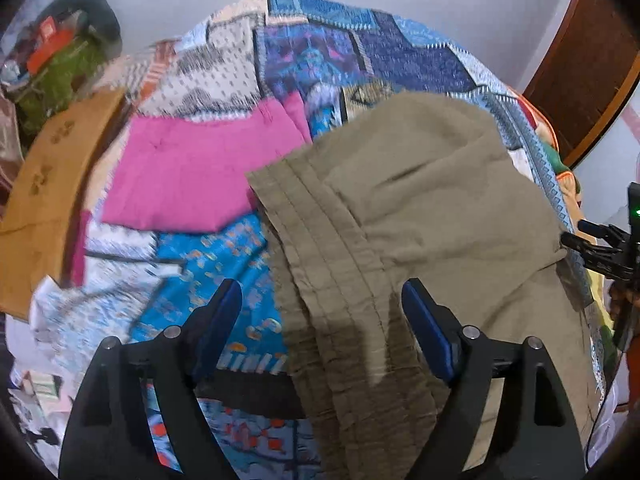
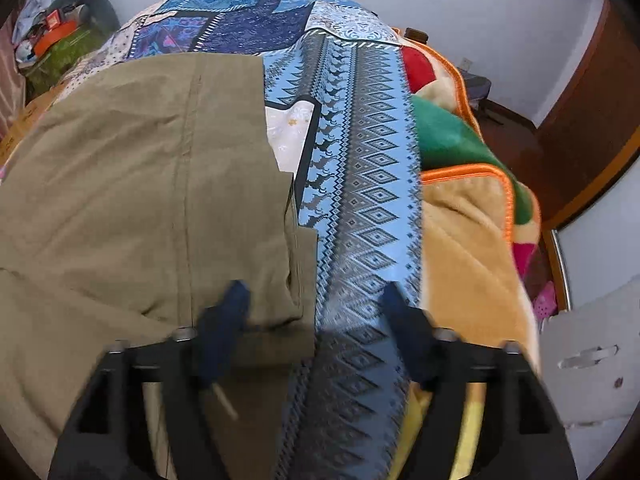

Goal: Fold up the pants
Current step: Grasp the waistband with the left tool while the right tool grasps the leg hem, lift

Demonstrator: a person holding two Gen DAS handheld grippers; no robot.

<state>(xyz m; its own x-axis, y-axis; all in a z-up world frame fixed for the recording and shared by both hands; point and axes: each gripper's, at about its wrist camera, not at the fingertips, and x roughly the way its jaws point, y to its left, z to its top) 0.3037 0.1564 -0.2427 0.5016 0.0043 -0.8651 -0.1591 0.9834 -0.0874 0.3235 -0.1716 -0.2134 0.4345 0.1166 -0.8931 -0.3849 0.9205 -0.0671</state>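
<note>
Pants (image 1: 420,208), olive-brown and partly folded, lie flat on the patterned blue bedspread (image 2: 360,184) of a bed. Seen from the left tool (image 1: 322,304), their gathered waistband runs up between its two spread fingers, with the bulk of the cloth stretching ahead and off to the side of the right-hand finger; the left-hand finger (image 1: 218,316) hangs over bare bedspread. This tool is released: its blue pads stand wide apart and nothing is pinched between them. Ahead of it and to its left lies a pink garment (image 1: 192,172), just beside the waistband edge.

Seen from the right tool (image 2: 314,308), the pants (image 2: 140,168) fill the ground ahead and to its left, their stepped edge ending between the fingers. Its left-hand finger (image 2: 228,320) is over the cloth, the other over the bedspread. It too is released, gripping nothing. A fleecy orange-trimmed blanket (image 2: 464,240) lies off to its right.
</note>
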